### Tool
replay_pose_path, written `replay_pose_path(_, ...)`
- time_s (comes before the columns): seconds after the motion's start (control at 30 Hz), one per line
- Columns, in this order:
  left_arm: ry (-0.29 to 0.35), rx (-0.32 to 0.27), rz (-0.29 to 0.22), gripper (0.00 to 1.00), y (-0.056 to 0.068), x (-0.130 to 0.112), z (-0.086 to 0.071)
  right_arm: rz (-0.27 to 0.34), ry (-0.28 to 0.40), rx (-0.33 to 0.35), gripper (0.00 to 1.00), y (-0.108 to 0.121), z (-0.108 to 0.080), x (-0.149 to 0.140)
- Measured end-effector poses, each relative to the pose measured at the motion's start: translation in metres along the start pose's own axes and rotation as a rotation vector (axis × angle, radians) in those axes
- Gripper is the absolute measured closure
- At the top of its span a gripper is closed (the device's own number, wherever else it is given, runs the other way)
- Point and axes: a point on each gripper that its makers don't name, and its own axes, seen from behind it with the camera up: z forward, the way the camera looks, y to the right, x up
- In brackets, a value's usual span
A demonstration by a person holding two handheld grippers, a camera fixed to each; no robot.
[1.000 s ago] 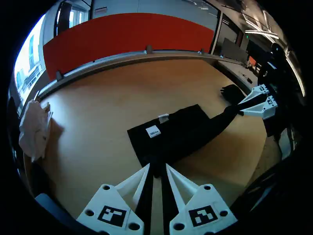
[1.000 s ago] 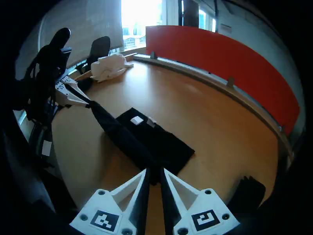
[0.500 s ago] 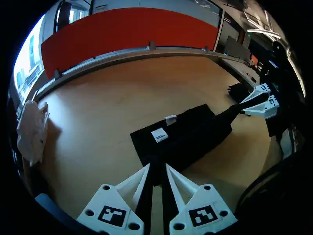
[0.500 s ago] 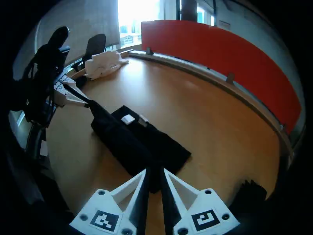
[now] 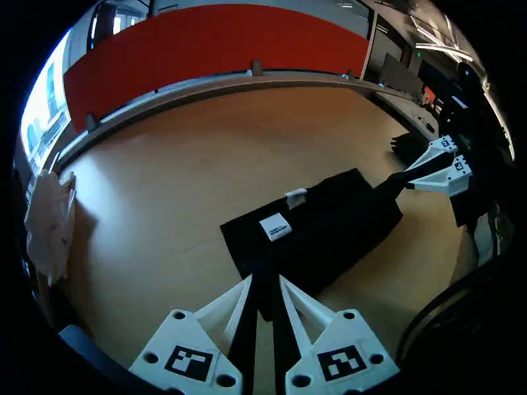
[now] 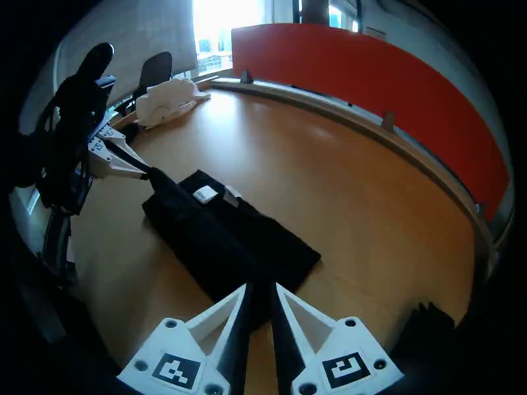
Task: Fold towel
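A black towel (image 5: 329, 224) with a white label (image 5: 275, 226) lies on the wooden table (image 5: 184, 164). Its near edge is lifted and stretched between both grippers. My left gripper (image 5: 263, 296) is shut on one corner of that edge. My right gripper (image 5: 403, 182), farther off at the right, pinches the other corner. In the right gripper view the towel (image 6: 217, 237) runs from my right gripper (image 6: 260, 296), shut on its corner, up to the left gripper (image 6: 146, 174) held by a person's hand. The label (image 6: 205, 193) shows on the lower layer.
A white cloth pile (image 5: 49, 224) (image 6: 168, 99) sits at the table's far end. A red partition (image 5: 211, 46) (image 6: 369, 72) lines the back edge. A small black bundle (image 5: 405, 141) (image 6: 428, 322) lies near the right gripper. Office chairs (image 6: 155, 72) stand beyond the table.
Both grippers moved forward over the table with the lifted edge. The held strip has spread wider and come down over the layer beneath.
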Motion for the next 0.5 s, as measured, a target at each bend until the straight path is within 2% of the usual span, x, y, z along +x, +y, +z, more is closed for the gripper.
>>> replay_pose_path(0.23, -0.016, 0.004, 0.006, 0.87, -0.004, -0.004, 0.017, 0.012, -0.017, -0.004, 0.83, 0.006, 0.014, -0.005)
replay_pose_path(0.5, -0.025, 0.008, -0.003, 0.87, -0.005, -0.005, 0.029, 0.029, -0.030, -0.008, 0.82, 0.011, 0.026, -0.009)
